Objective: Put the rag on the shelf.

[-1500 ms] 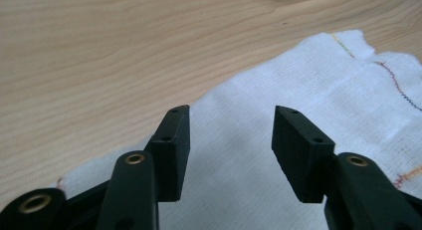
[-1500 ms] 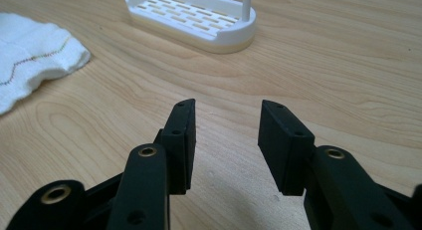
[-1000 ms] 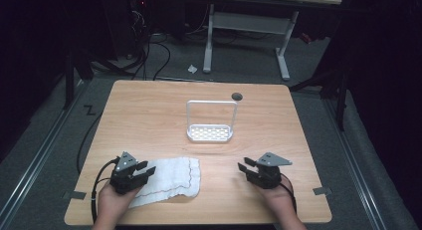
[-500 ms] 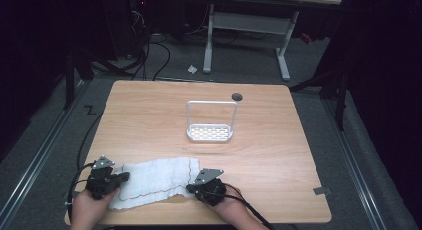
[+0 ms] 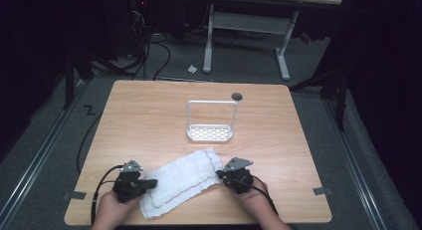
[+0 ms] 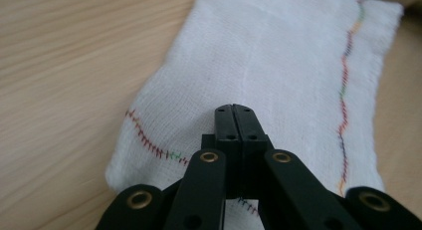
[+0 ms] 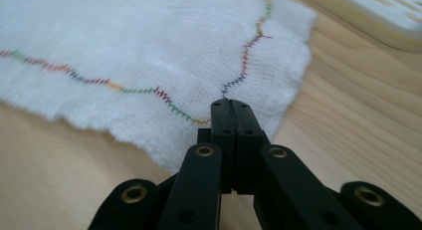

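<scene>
i am holding my left gripper (image 5: 149, 182) and right gripper (image 5: 219, 174) clamped on opposite short ends of the white cloth (image 5: 180, 180), its long axis running diagonally between them on the table (image 5: 149, 120).

Light wooden desk (image 5: 149, 120) with rounded corners, standing on grey carpeted floor (image 5: 50, 155). Near the middle of the top, a small white perforated rack (image 5: 210, 133) with an upright wire frame. Just behind it, close to the far edge, a small dark round disc (image 5: 237, 96). Toward the near edge, a white gauze cloth (image 5: 181, 182) with multicoloured zigzag stitching along its border, lying flat and slanted, near end at left, far end at right, well apart from the rack. Wood grain plain in both gripper views beside the cloth. Two grey tape tabs (image 5: 71, 195) at the near corners.
</scene>
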The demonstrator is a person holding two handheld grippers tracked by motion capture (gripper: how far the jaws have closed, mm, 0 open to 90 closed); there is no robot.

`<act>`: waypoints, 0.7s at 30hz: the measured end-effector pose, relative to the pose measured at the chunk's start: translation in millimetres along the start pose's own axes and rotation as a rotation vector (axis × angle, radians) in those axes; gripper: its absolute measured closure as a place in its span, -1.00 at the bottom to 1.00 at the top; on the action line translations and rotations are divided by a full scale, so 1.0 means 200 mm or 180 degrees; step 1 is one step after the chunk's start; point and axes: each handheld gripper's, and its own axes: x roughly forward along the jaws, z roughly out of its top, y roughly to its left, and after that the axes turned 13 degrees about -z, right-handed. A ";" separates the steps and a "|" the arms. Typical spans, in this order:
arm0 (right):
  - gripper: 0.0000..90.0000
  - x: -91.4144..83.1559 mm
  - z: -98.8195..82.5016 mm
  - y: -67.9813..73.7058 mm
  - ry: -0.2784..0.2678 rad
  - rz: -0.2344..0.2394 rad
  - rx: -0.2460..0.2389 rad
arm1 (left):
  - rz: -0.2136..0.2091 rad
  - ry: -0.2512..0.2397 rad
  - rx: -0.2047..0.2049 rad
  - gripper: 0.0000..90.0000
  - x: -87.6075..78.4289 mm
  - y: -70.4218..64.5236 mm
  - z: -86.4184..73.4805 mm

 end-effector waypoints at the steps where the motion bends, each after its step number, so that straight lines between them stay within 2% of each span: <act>1: 1.00 -0.01 -0.03 -0.08 0.0018 -0.0123 0.0114 | -0.0159 0.0059 0.0080 1.00 0.08 -0.07 0.02; 2: 1.00 -0.01 -0.04 -0.12 0.0035 -0.0170 0.0193 | -0.0159 0.0059 0.0080 1.00 0.08 -0.07 0.02; 3: 1.00 -0.01 -0.04 -0.12 0.0035 -0.0170 0.0193 | -0.0246 0.0105 0.0143 1.00 0.11 -0.10 0.03; 5: 1.00 0.00 -0.06 -0.19 0.0046 -0.0247 0.0315 | -0.0356 0.0174 0.0249 1.00 0.17 -0.17 0.04; 7: 1.00 0.00 -0.07 -0.24 0.0041 -0.0288 0.0408 | -0.0406 0.0199 0.0330 1.00 0.21 -0.23 0.05; 8: 1.00 0.01 -0.07 -0.25 0.0041 -0.0286 0.0441 | -0.0420 0.0138 0.0327 1.00 0.21 -0.24 0.06; 10: 1.00 0.01 -0.06 -0.26 0.0054 -0.0270 0.0458 | -0.0428 -0.0096 0.0312 1.00 0.17 -0.24 0.08; 11: 1.00 0.01 -0.06 -0.26 0.0059 -0.0295 0.0425 | -0.0305 -0.0184 0.0334 0.97 0.15 -0.23 0.09; 12: 0.94 -0.02 -0.05 -0.25 0.0008 -0.0339 0.0416 | -0.0156 -0.0252 0.0353 0.89 0.13 -0.21 0.09; 13: 0.94 -0.02 -0.05 -0.25 0.0008 -0.0339 0.0416 | -0.0079 -0.0327 0.0309 0.89 0.12 -0.18 0.10; 15: 0.93 -0.08 -0.04 -0.23 -0.0124 -0.0268 0.0426 | -0.0035 -0.0391 0.0183 0.88 0.11 -0.12 0.09; 18: 0.93 -0.14 -0.04 -0.15 -0.0175 -0.0129 0.0345 | 0.0084 -0.0235 0.0171 0.88 0.15 -0.09 0.09; 19: 0.92 -0.14 -0.06 -0.08 -0.0100 -0.0027 0.0233 | 0.0046 -0.0179 0.0134 0.94 0.17 -0.08 0.09; 20: 0.92 -0.14 -0.06 -0.08 -0.0100 -0.0027 0.0233 | 0.0040 -0.0154 0.0143 0.94 0.18 -0.08 0.09; 21: 0.92 -0.12 -0.07 -0.04 -0.0031 0.0003 0.0157 | 0.0043 -0.0134 0.0185 0.96 0.18 -0.08 0.08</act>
